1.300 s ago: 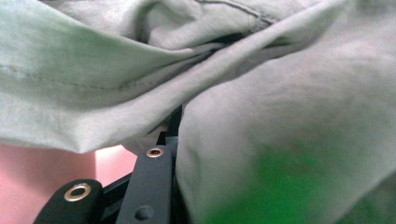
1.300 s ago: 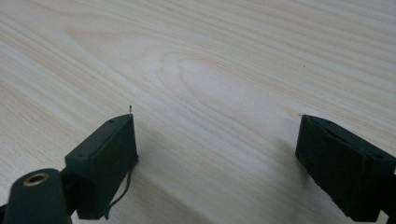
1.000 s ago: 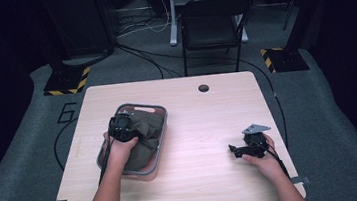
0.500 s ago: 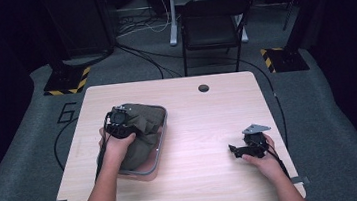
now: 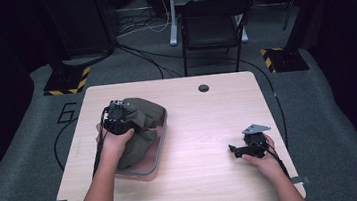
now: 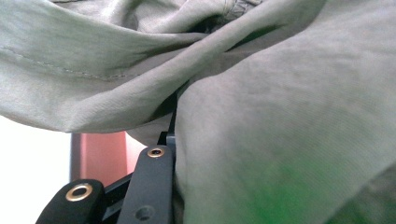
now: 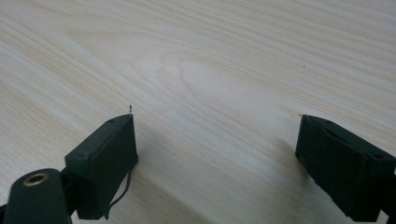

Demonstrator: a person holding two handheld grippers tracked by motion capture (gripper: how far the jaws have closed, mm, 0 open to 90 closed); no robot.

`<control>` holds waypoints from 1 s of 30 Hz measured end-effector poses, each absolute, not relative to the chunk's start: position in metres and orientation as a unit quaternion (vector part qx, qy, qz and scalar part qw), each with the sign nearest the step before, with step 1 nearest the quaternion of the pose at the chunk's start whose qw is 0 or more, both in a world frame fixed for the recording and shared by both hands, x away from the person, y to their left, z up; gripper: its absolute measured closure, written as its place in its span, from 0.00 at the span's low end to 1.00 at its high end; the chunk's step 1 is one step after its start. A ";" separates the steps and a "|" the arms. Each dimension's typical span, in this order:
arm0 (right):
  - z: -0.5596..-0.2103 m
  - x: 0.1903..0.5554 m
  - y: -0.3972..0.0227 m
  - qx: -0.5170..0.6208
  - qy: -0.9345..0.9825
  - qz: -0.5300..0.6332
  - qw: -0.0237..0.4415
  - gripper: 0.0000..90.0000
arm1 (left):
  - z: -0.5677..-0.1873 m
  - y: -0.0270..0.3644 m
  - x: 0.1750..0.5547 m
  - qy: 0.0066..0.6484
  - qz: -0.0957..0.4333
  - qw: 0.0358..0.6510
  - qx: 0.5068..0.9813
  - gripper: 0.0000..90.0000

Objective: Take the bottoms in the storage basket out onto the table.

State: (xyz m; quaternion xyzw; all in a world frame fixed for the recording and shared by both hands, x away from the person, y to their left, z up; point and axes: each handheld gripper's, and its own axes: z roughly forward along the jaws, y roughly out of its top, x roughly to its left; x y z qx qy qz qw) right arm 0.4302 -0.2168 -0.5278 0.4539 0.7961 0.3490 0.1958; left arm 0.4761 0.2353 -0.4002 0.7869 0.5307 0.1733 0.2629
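Note:
An olive-green cloth (image 5: 141, 124) is bunched up and partly lifted above a pink tray (image 5: 149, 173) on the left half of the table. My left gripper (image 5: 118, 116) is shut on a fold of the cloth and holds it up over the tray. In the left gripper view the cloth (image 6: 280, 140) hangs close over the jaws, with a strip of the pink tray (image 6: 100, 156) below. My right gripper (image 5: 237, 149) rests low on the bare wood at the right, and in its own view the right gripper (image 7: 217, 154) stands open with nothing between the jaws.
The light wooden table (image 5: 204, 128) has a round cable hole (image 5: 203, 88) near its far edge. A black chair (image 5: 213, 21) stands behind the table, with cables on the grey floor around it.
My left gripper has risen with the cloth, pulling it up out of the tray and slightly toward the far side. The right gripper has stayed where it was.

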 end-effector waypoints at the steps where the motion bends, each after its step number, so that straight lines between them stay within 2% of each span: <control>1: -0.528 0.430 -0.217 0.455 0.795 0.349 0.196 0.13 | -0.398 0.235 0.476 0.530 0.175 0.265 0.786 0.76; 30: -0.528 0.430 -0.217 0.455 0.795 0.349 0.196 0.13 | -0.363 0.242 0.468 0.520 0.192 0.297 0.778 0.76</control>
